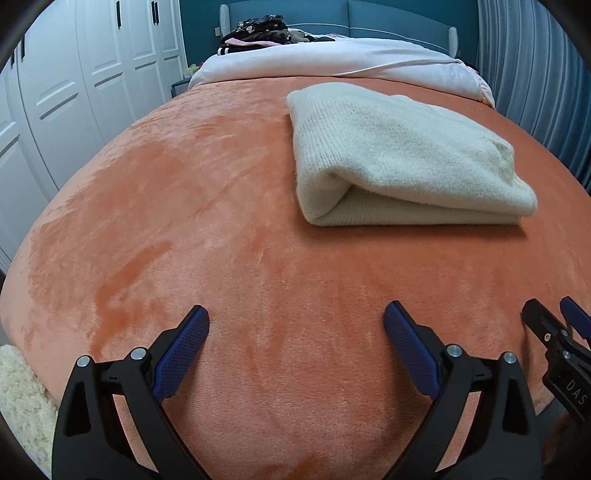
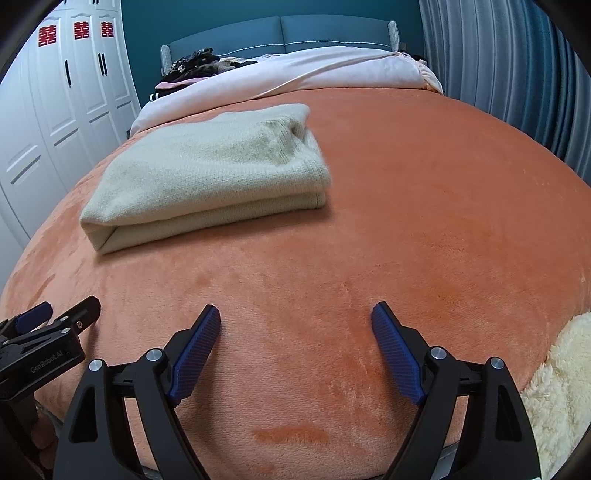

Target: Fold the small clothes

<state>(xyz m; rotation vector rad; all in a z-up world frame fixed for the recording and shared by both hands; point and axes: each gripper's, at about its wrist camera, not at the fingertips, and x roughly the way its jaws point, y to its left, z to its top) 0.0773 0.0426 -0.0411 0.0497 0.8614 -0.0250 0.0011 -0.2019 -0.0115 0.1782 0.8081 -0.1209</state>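
A cream knitted garment (image 1: 399,155) lies folded into a thick rectangle on the orange blanket (image 1: 207,229); it also shows in the right wrist view (image 2: 207,170). My left gripper (image 1: 295,321) is open and empty, low over the blanket near the bed's front edge, well short of the garment. My right gripper (image 2: 295,317) is open and empty, beside the left one and to the right of the garment. Each gripper shows at the edge of the other's view: the right gripper (image 1: 557,317), the left gripper (image 2: 70,310).
A pink duvet (image 1: 332,59) lies folded back at the head of the bed, with a pile of dark clothes (image 1: 258,29) by the blue headboard. White wardrobes (image 1: 74,81) stand on the left, blue curtains (image 1: 535,66) on the right. A fluffy cream throw (image 2: 561,387) hangs at the front edge.
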